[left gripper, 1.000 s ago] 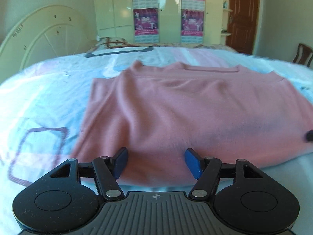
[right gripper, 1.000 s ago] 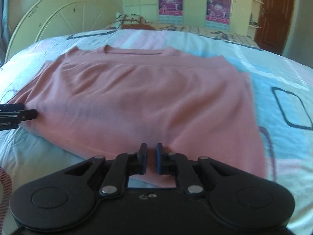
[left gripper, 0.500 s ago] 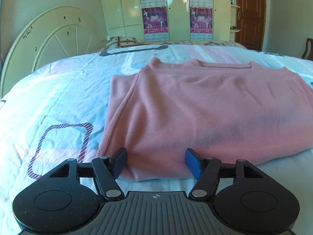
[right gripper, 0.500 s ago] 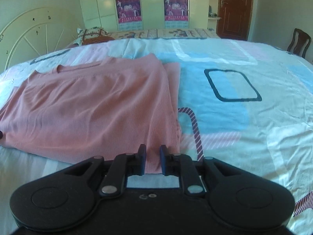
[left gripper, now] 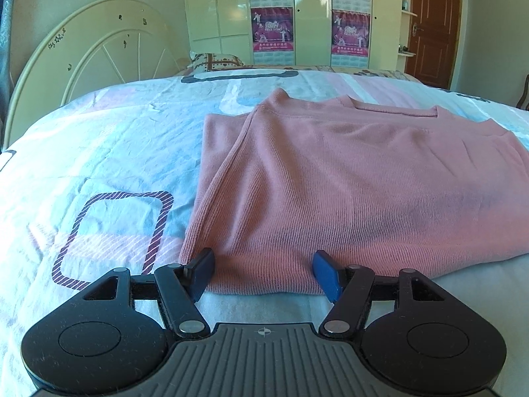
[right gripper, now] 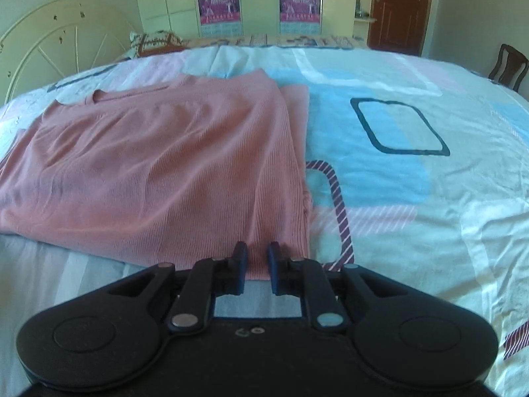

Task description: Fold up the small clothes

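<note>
A pink knit top [left gripper: 347, 178] lies flat on a bed covered by a pale blue, pink and white patterned sheet [left gripper: 99, 152]. Its neckline points away toward the far wardrobe doors [left gripper: 238, 13], and its hem runs along the near edge, closest to both grippers. On each side a strip of a lower layer of the same fabric shows beyond the upper layer's edge.

The left gripper [left gripper: 263, 273] hovers at the hem near the top's left corner. Its jaws stand wide apart, with the hem edge lying in the gap between them and neither blue pad visibly pressing the cloth.

The right gripper [right gripper: 257, 264] sits at the hem near the top's right corner. Its jaws stand narrow, with a slim gap between the pads, and a little of the hem shows in that gap. The pads do not appear to pinch it, so nothing seems to be held.

The likely next step is to grip both hem corners and fold the hem toward the neckline. Several things could spoil that. A narrow jaw may catch only the top layer, so the layers separate as the hem lifts. The wide left jaw may bunch the fabric as it closes. If one side grips and the other does not, the fold would come up crooked. The soft knit could also drag the loose sheet beneath it into wrinkles.
</note>
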The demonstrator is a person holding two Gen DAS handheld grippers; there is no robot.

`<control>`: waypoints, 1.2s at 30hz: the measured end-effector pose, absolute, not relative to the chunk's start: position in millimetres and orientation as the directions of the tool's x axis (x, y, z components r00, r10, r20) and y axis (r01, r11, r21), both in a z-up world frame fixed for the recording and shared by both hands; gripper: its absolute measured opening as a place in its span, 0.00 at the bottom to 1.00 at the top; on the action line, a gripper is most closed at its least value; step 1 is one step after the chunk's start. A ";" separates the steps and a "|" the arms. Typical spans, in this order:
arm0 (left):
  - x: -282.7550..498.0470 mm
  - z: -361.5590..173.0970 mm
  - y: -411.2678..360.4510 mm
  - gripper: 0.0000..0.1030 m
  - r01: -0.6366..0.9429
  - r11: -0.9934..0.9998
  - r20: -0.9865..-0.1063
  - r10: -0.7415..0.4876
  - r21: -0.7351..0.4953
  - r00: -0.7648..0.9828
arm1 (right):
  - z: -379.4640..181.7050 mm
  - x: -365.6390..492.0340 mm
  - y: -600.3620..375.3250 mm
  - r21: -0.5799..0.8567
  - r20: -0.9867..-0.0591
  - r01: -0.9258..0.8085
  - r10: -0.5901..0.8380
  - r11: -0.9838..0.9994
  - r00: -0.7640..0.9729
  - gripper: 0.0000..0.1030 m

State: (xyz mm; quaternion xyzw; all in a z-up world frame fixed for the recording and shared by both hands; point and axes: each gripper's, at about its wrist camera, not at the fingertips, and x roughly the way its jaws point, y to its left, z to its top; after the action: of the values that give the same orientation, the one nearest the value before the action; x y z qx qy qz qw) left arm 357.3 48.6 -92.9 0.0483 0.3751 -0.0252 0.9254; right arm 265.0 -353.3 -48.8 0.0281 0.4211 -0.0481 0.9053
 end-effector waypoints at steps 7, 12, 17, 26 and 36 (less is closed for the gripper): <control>356.8 -94.6 47.8 0.64 0.076 0.995 -0.692 -0.007 0.070 0.722 | -47.8 266.5 -351.8 -0.001 -0.774 0.101 -0.065 0.995 0.629 0.13; 357.7 -93.5 48.6 0.65 0.081 0.994 -0.699 -0.010 0.069 0.716 | -47.0 267.9 -351.4 -0.003 -0.781 0.098 -0.064 0.995 0.622 0.13; 352.7 -80.2 47.1 0.97 -0.007 0.984 -0.681 0.128 0.177 0.721 | -36.9 266.7 -350.3 0.024 -0.765 0.109 -0.052 0.994 0.642 0.17; 328.8 -85.5 104.5 0.70 -0.213 0.873 -0.696 -0.181 -0.440 0.695 | -21.6 277.9 -325.1 0.110 -0.696 0.044 0.045 0.993 0.716 0.15; 385.3 -125.6 110.3 0.70 -0.290 0.679 -0.563 -0.219 -0.675 0.797 | -20.9 333.9 -270.0 0.242 -0.653 -0.059 0.208 0.968 0.728 0.03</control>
State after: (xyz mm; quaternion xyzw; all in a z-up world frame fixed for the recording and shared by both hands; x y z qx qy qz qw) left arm 385.3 110.3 -125.6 -0.4002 0.3179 0.0206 0.8593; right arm 333.9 -270.0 -20.9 0.1028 0.3618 0.0723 0.9238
